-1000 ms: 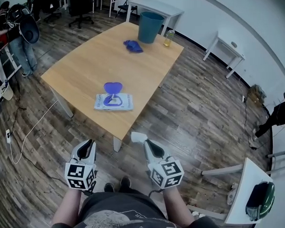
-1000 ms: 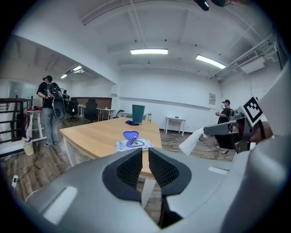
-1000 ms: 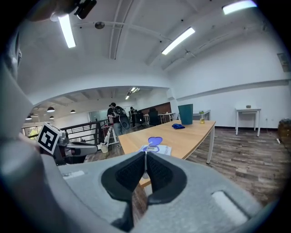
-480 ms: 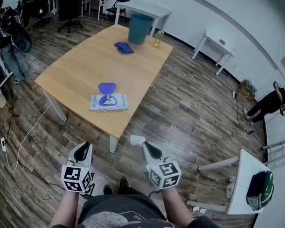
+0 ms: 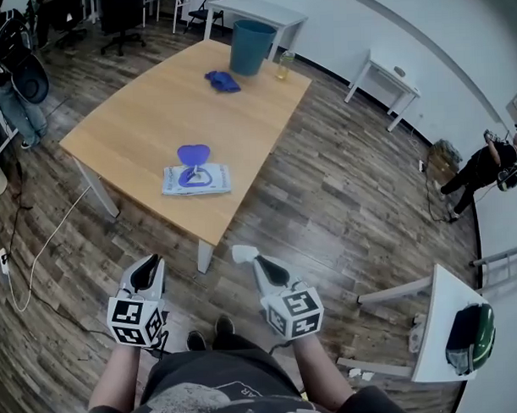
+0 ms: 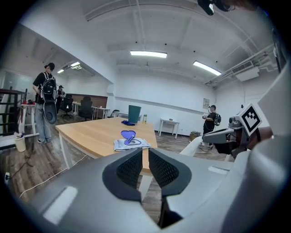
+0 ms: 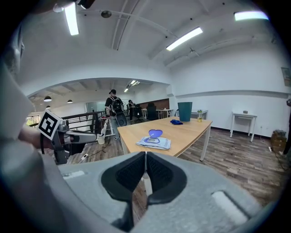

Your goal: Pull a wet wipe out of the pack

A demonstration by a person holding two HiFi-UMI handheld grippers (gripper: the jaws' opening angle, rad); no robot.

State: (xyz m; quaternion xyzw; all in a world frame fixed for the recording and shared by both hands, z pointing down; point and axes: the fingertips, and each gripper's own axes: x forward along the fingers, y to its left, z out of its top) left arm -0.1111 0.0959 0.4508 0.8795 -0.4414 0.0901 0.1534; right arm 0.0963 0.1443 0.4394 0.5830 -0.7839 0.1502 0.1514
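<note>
The wet wipe pack (image 5: 196, 179) lies flat near the front edge of the wooden table (image 5: 145, 112), its blue lid (image 5: 193, 152) flipped up. It also shows as the pack (image 6: 132, 144) in the left gripper view and as the pack (image 7: 153, 142) in the right gripper view. Both grippers hang over the floor, short of the table. My right gripper (image 5: 254, 259) is shut, with a small white wipe (image 5: 241, 253) sticking out at its tip. My left gripper (image 5: 150, 263) has its jaws a narrow gap apart with nothing between them.
A teal bin (image 5: 252, 35), a blue cloth (image 5: 222, 81) and a small bottle (image 5: 283, 65) stand at the table's far end. A cable (image 5: 35, 247) trails on the floor at left. People stand at far left (image 5: 12, 70) and far right (image 5: 486, 164). A white side table (image 5: 445, 343) is at lower right.
The right gripper has shifted slightly left and back with the wipe, still shut. The table and pack sit a little farther off in the head view. The left gripper has barely moved.
</note>
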